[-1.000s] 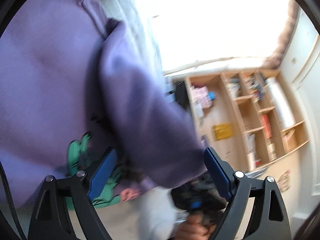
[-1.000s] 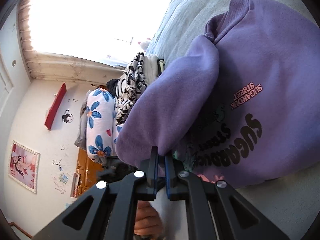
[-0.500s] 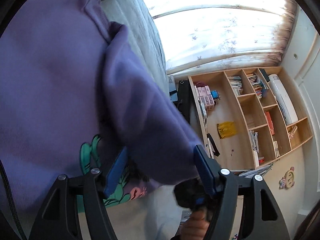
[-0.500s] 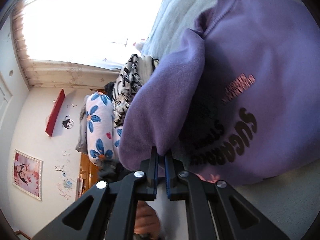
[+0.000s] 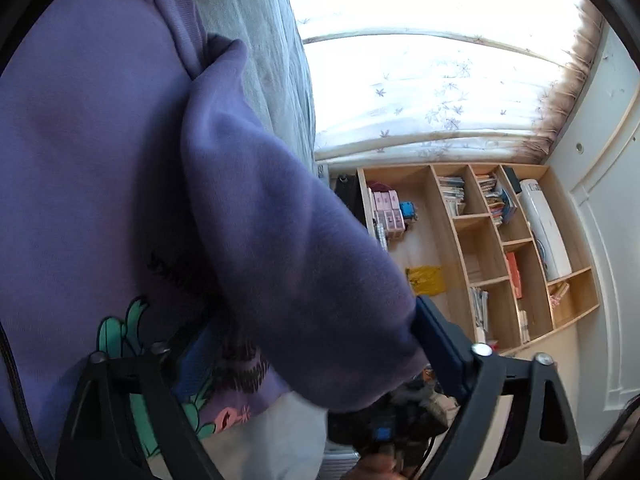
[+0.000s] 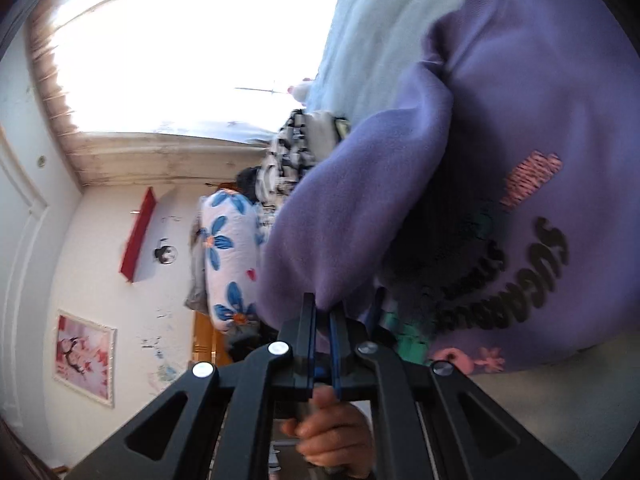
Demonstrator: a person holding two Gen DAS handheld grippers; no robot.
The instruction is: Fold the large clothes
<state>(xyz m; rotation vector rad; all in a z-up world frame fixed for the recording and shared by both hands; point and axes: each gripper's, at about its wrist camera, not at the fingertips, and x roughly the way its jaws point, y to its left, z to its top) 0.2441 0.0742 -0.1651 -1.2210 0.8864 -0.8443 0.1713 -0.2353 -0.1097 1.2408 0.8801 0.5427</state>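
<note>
Narrowed since a second back, the left gripper (image 5: 316,344) straddled the purple fleece sweatshirt's sleeve (image 5: 280,240) and was opening again; right gripper (image 6: 323,320) pinched the cuff over the grey bed (image 5: 256,40) (slack fleece could slip free).

Printed across the chest of the purple sweatshirt (image 6: 540,128), in large dark puffy letters: "SUGAR…", tail of the word lost in blur and the fold of the sleeve. Beside it a second dark word, shadowed, unreadable. Above, a short pink print in two lines, too smeared to make out. From the left wrist view, only a sliver of dark lettering on the same sweatshirt, illegible. Book spines and boxes on the wooden shelf (image 5: 472,240) too small to read
</note>
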